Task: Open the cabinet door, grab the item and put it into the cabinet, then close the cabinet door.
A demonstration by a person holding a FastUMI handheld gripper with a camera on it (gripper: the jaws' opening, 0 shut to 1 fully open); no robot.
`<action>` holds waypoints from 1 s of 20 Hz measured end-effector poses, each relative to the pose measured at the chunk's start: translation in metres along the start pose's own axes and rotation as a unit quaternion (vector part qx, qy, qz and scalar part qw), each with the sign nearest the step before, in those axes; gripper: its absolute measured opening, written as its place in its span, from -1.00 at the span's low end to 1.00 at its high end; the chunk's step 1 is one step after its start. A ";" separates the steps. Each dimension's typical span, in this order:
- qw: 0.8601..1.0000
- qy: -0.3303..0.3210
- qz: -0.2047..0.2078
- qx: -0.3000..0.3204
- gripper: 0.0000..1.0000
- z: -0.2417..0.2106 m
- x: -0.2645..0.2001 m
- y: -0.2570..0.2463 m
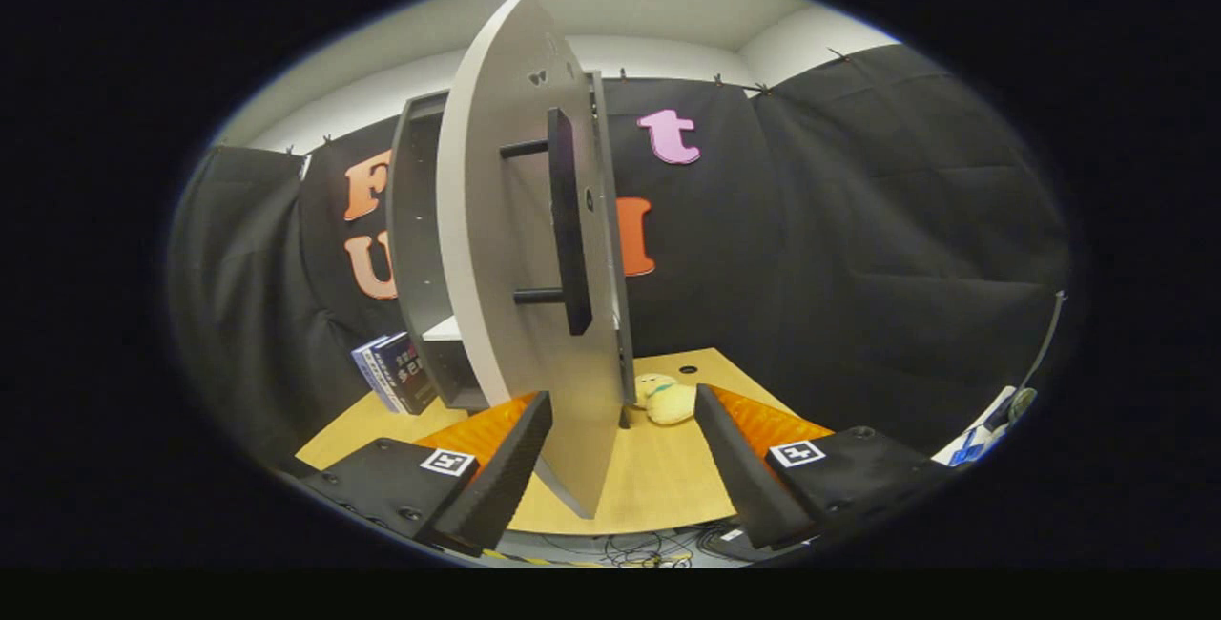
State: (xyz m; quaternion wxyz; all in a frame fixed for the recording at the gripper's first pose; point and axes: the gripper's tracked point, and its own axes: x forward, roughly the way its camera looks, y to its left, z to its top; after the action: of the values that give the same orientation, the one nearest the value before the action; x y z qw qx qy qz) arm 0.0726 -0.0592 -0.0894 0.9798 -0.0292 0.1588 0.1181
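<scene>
A grey cabinet (420, 248) stands on the wooden table (658, 477). Its door (506, 248) is swung wide open toward me, edge-on, with a black bar handle (569, 224) on its face. A small yellow plush toy (665, 400) lies on the table just right of the door's lower edge, beyond my fingertips. My gripper (625, 424) is open. The door's bottom corner hangs between the two black fingers (506, 472), which touch nothing. The cabinet's inside is mostly hidden behind the door; a white shelf (444, 329) shows.
A dark blue box (396, 372) leans against the cabinet's left foot. Cables (630, 548) lie below the table's near edge. Some blue and white items (983, 434) sit at the far right by the black cloth wall.
</scene>
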 end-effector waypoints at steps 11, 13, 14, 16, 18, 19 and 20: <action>0.998 0.006 0.066 0.002 0.94 -0.007 0.040 0.090; 0.997 0.006 0.074 0.002 0.93 -0.006 0.050 0.109; 0.997 0.007 0.078 0.002 0.93 -0.006 0.055 0.120; 0.996 0.010 0.092 -0.001 0.93 -0.008 0.066 0.143; 0.995 0.011 0.103 -0.007 0.95 -0.012 0.080 0.165; 0.994 0.010 0.105 -0.009 0.95 -0.014 0.090 0.177; 0.994 0.010 0.110 -0.009 0.96 -0.015 0.098 0.188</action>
State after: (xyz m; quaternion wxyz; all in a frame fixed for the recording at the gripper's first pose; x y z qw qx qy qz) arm 0.1131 0.1437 -0.1382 0.9590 -0.0218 0.1696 0.2259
